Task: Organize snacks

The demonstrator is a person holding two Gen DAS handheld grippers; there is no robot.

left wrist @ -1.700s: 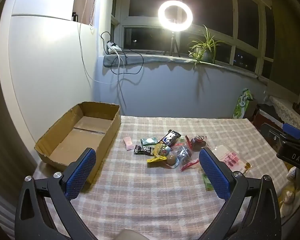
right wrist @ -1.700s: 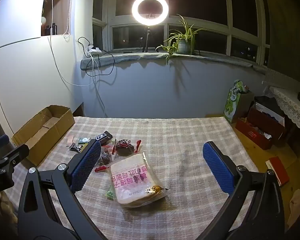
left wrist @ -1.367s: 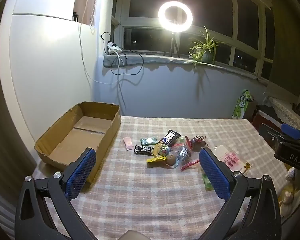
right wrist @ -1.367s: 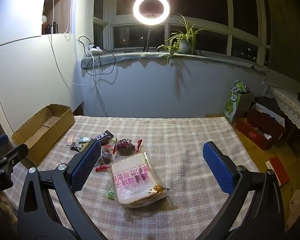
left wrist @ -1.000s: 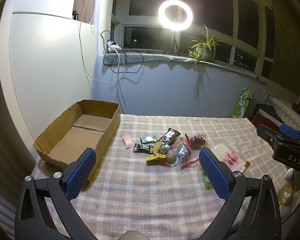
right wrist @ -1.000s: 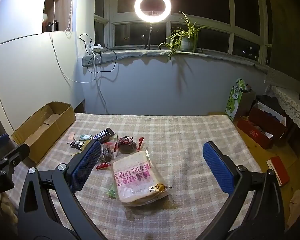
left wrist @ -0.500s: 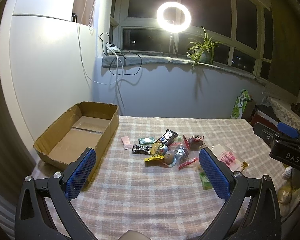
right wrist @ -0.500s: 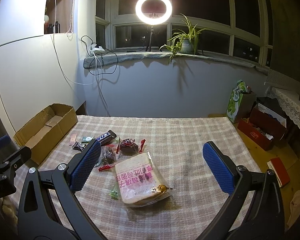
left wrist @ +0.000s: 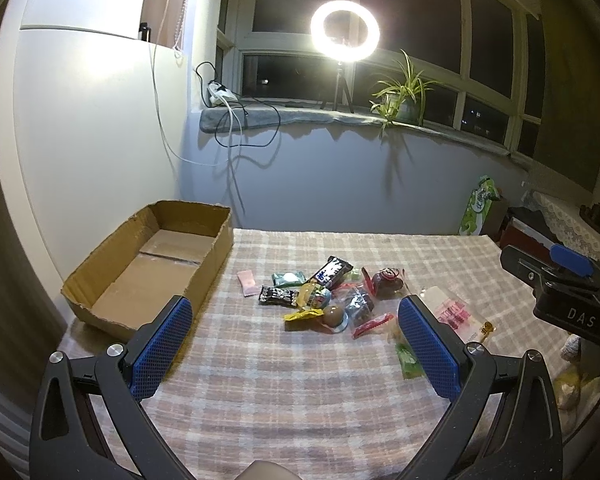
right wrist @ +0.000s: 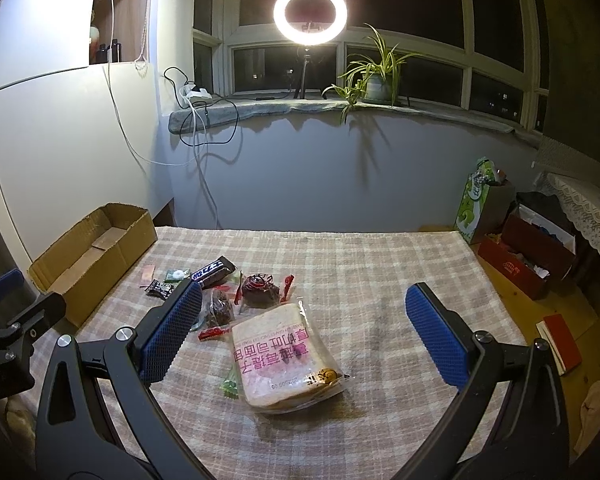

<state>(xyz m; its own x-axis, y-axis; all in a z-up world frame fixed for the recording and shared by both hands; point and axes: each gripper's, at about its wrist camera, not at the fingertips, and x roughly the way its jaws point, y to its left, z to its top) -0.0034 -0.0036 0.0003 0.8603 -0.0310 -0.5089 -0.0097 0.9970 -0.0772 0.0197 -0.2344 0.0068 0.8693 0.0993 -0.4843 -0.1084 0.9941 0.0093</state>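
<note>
Item: snack sorting, opening state. Left tool (left wrist: 294,340): held above the near edge of the desk (left wrist: 260,392), blue pads spread wide, nothing between them. Right tool (right wrist: 302,334): likewise spread and empty, hovering over the bread bag (right wrist: 284,354). Judged: both stand off because no pick has begun. Cardboard box (left wrist: 148,268): open, shallow, at the far left of the desk, its floor bare; probably the destination, set clear of the pile so items can be dropped in without crowding. Snacks (left wrist: 324,296): a loose heap at mid-desk, just right of the box, wrappers touching or overlapping, none sorted. Listed from the left view: pink sachet (left wrist: 247,281) nearest the box, green packet (left wrist: 288,278), dark candy bar (left wrist: 332,270), small dark wrapper (left wrist: 277,295), brown egg-shaped sweet (left wrist: 334,315), red stick (left wrist: 372,325). Left view alone shows the box interior and the small items apart; there the bread bag is half hidden behind the right pad (left wrist: 428,348). Right view alone shows the bread bag whole, sliced loaf in clear film with pink print, lying nearest that tool at the right of the heap, and a green sweet (right wrist: 229,385) beside it; the left pad (right wrist: 172,332) covers part of the heap. Ring light (right wrist: 310,14) on the far sill.
</note>
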